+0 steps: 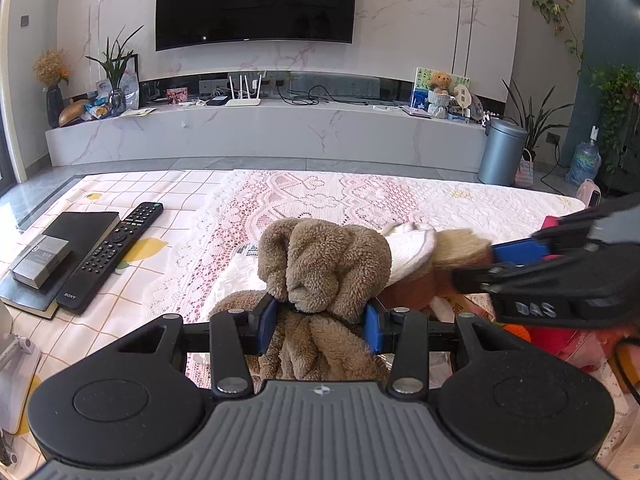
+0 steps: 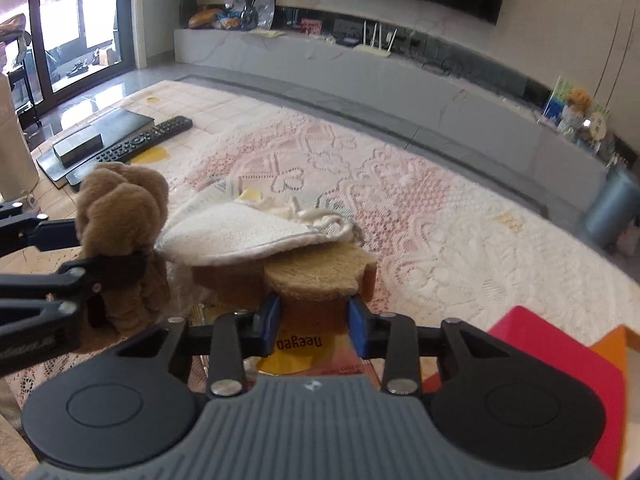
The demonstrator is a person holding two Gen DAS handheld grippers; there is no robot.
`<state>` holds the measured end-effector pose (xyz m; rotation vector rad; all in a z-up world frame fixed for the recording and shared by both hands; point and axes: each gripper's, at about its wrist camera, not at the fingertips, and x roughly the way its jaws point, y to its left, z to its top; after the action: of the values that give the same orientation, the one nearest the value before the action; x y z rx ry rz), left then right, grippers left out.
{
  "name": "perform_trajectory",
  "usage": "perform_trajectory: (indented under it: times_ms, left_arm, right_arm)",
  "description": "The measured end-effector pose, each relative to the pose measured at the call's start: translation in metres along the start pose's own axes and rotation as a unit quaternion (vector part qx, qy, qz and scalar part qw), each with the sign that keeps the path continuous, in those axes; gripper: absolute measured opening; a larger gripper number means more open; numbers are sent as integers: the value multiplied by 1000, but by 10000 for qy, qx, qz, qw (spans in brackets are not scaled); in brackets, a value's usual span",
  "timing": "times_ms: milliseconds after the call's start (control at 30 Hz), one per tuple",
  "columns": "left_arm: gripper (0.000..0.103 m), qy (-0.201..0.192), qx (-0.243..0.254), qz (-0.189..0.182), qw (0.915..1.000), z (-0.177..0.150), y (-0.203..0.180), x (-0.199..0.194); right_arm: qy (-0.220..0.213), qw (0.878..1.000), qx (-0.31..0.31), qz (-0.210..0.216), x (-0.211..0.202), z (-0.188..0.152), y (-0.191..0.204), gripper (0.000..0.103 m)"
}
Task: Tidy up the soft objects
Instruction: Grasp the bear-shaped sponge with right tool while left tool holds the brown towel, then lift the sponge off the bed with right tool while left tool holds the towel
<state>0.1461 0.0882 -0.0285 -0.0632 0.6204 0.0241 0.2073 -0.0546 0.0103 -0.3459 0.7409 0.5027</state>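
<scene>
A brown fluffy cloth [image 1: 324,264] bunches up between the blue pads of my left gripper [image 1: 320,320], which is shut on it and holds it above the lace-covered table [image 1: 360,196]. To its right, my right gripper [image 1: 480,260] comes in from the side. In the right wrist view, my right gripper [image 2: 314,316] is shut on a tan fibrous sponge pad [image 2: 316,276]. A white terry cloth [image 2: 236,236] with a cord loop drapes over the sponge's far side. The left gripper [image 2: 92,250] and its brown fluffy cloth [image 2: 120,204] sit at the left, touching the white cloth's edge.
A black remote [image 1: 112,252], a black notebook [image 1: 76,232] and a grey box [image 1: 40,260] lie at the table's left. Red and orange boxes [image 2: 560,356] stand at the near right. A yellow-labelled package [image 2: 304,348] lies under the sponge. Beyond the table are the TV cabinet and a bin [image 1: 502,152].
</scene>
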Motion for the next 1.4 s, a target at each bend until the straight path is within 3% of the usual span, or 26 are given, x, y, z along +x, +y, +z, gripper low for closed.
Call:
perform_trajectory:
  times_ms: [133, 233, 300, 567, 667, 767, 867, 967, 1133, 1167, 1233, 1400]
  left_arm:
    - [50, -90, -140, -63, 9998, 1, 3, -6]
    - [50, -149, -187, -37, 9997, 1, 4, -11]
    - [50, -159, -219, -58, 9996, 1, 5, -15]
    - [50, 172, -456, -378, 9981, -1, 2, -31]
    - [50, 305, -688, -382, 9964, -7, 9, -28]
    - [50, 368, -909, -330, 9946, -10, 17, -22]
    - [50, 351, -928, -323, 9945, -11, 19, -19]
    - [50, 382, -859, -349, 9950, -13, 16, -15]
    - [50, 379, -741, -364, 9959, -14, 10, -12]
    - [50, 386, -731, -365, 9959, -15, 10, -12]
    - [50, 403, -728, -367, 9959, -15, 9, -10]
    - [50, 434, -854, -382, 9947, -15, 12, -8]
  right_arm:
    - [-317, 9992, -46, -219, -29, -13, 11, 30]
    - [-489, 9984, 153, -243, -49, -24, 12, 21]
    - [-560, 9976, 303, -260, -63, -32, 14, 0]
    - [-262, 9974, 674, -17, -76, -69, 22, 0]
    - [-281, 9962, 825, -14, -73, -72, 19, 8]
    - [-420, 9950, 903, -31, -70, -66, 16, 42]
    - [-546, 9950, 834, -69, -65, -59, 16, 52]
    - [-598, 9974, 339, -204, -56, -52, 23, 66]
    - [-593, 9972, -432, -155, -36, -43, 35, 74]
    - [-605, 9970, -464, -134, -32, -40, 35, 82]
    - [-619, 9972, -403, -83, -22, -34, 33, 92]
    - [-306, 9995, -33, 118, 11, -24, 17, 93]
